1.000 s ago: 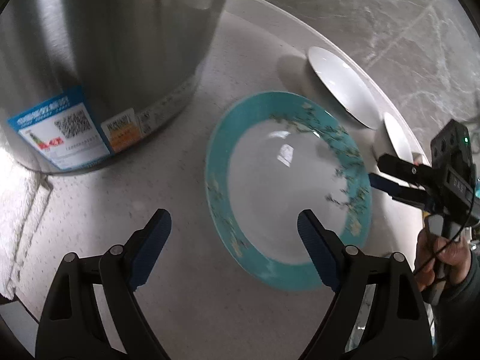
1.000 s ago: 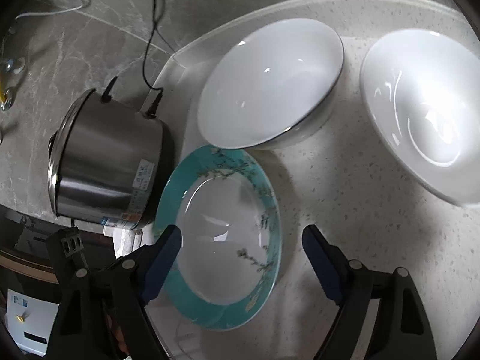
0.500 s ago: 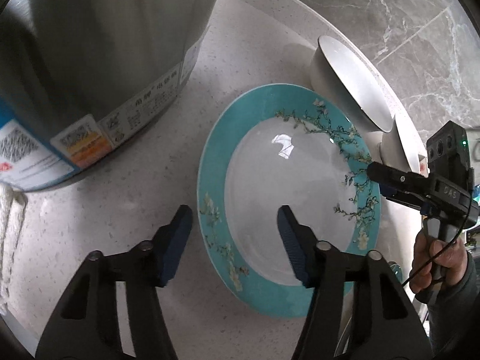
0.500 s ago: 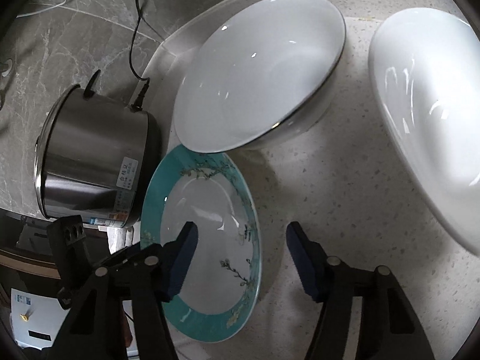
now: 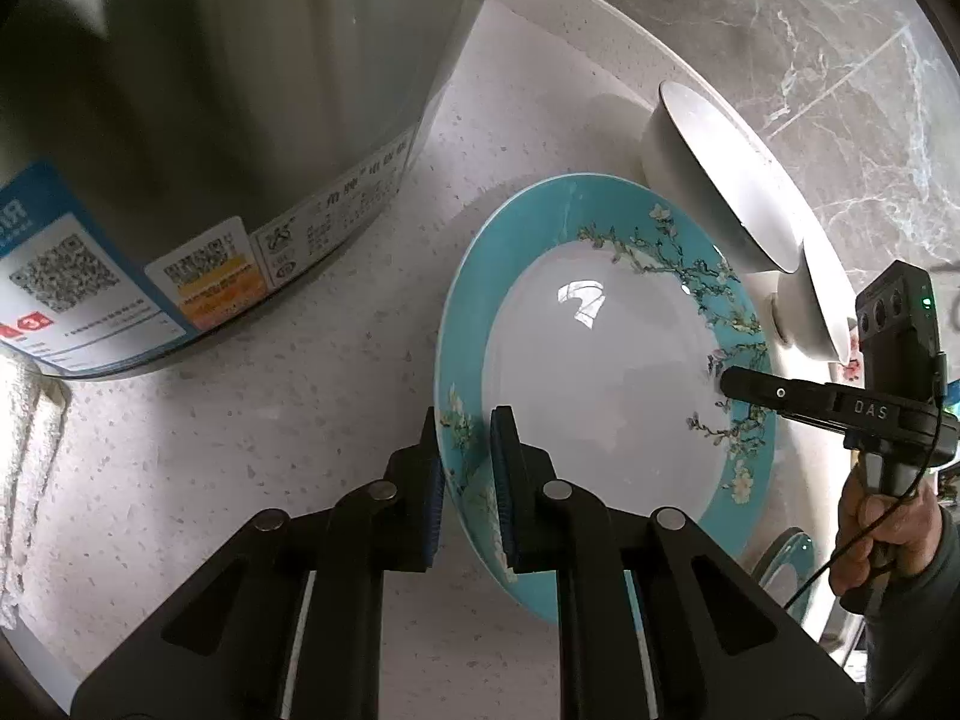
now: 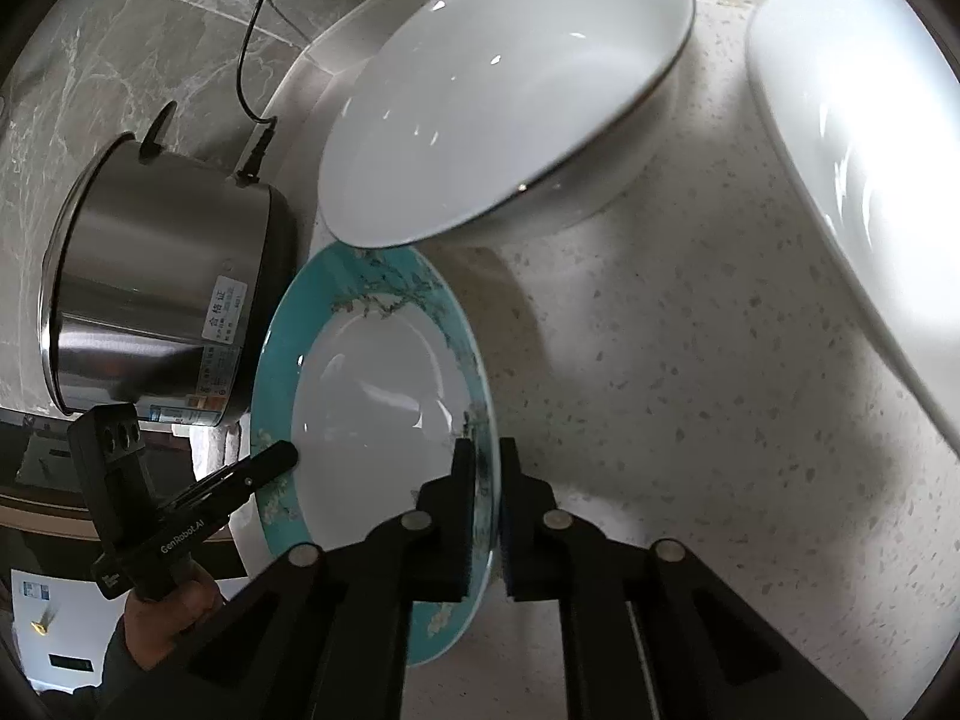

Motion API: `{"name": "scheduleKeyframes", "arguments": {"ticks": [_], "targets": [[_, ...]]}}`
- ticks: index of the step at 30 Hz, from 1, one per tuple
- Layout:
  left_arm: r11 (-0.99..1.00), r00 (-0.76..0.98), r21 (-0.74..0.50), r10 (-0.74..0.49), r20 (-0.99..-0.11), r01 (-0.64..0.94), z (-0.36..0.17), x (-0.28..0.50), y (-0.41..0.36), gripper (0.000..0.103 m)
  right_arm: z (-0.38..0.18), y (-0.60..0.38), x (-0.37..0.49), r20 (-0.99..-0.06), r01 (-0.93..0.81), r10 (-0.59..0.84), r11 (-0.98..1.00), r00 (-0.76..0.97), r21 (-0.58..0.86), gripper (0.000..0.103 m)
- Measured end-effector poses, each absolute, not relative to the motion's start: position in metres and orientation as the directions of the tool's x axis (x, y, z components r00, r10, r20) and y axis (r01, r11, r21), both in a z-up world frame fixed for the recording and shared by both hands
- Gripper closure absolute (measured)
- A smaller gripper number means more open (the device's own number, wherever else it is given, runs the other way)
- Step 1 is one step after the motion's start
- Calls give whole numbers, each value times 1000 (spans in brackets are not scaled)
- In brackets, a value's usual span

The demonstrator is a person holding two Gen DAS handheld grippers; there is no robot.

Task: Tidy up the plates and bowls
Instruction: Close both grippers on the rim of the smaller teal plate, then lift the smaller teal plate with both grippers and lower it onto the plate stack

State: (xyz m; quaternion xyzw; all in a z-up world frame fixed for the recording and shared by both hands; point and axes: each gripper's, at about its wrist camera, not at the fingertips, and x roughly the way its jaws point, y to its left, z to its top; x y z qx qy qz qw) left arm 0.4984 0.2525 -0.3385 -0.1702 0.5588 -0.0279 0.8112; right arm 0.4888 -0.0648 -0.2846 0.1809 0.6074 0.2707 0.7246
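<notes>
Now: both grippers on the teal floral plate (image 5: 600, 372), beside the steel pot (image 5: 228, 120).
Left gripper (image 5: 467, 480) closing on rim at 9 o'clock, right gripper (image 6: 487, 498) clamped at 3; opposed grips likely balance a level lift from the speckled countertop (image 6: 690, 360).

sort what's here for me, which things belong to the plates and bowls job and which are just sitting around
Part of the job:
teal-rimmed plate, clamped at opposite rims by the left gripper and right gripper
white bowl
second white bowl

Just lying about:
steel pot with its black cord
white cloth beside the pot
</notes>
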Motion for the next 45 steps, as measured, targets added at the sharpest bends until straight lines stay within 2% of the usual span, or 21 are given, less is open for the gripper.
{"name": "scheduleKeyframes", "arguments": {"ticks": [10, 25, 45], "targets": [[944, 387, -287, -207, -898, -161, -335, 496, 252, 90, -279, -63, 479, -808, -191, 568, 820, 154, 540, 93], [948, 418, -297, -228, -879, -109, -308, 478, 239, 90, -247, -77, 457, -791, -187, 572, 820, 219, 541, 93], [940, 417, -323, -340, -843, 114, -253, 412, 161, 89, -196, -151, 338, -752, -93, 530, 836, 392, 541, 93]]}}
